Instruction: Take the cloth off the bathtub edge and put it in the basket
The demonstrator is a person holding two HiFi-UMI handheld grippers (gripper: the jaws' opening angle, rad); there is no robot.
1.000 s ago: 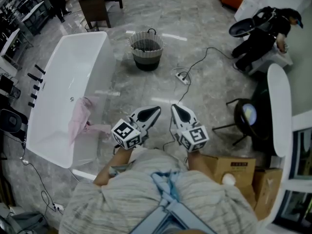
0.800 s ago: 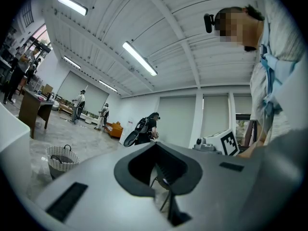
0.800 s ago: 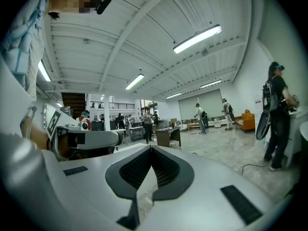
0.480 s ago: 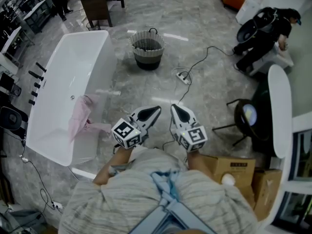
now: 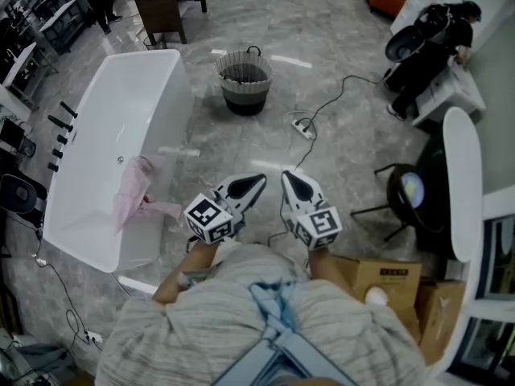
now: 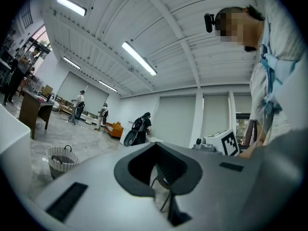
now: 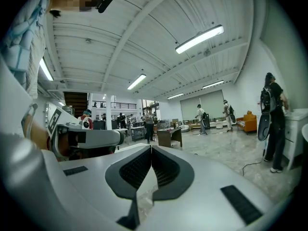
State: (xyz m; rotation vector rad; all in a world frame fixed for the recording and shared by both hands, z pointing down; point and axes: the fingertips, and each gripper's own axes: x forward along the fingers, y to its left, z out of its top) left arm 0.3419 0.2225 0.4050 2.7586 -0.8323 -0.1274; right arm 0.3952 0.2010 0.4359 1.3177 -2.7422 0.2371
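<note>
A pink cloth (image 5: pixel 131 193) hangs over the near right rim of the white bathtub (image 5: pixel 105 111) at the left of the head view. The round woven basket (image 5: pixel 242 80) stands on the floor beyond the tub's far end; it also shows small in the left gripper view as the basket (image 6: pixel 62 160). My left gripper (image 5: pixel 259 182) and right gripper (image 5: pixel 286 177) are held side by side close to the person's body, both shut and empty, well to the right of the cloth. Each gripper's own view, left gripper (image 6: pixel 156 154) and right gripper (image 7: pixel 150 151), shows the jaws closed together with nothing between them.
A power strip (image 5: pixel 303 128) with a cable lies on the marble floor ahead. A round stool (image 5: pixel 409 190) and cardboard boxes (image 5: pixel 386 284) are at the right. A dark desk (image 5: pixel 165 2) stands behind the tub. A person in black (image 5: pixel 434 51) stands at the far right.
Both grippers have stayed where they were. The person in black at the far right has shifted and straightened a little.
</note>
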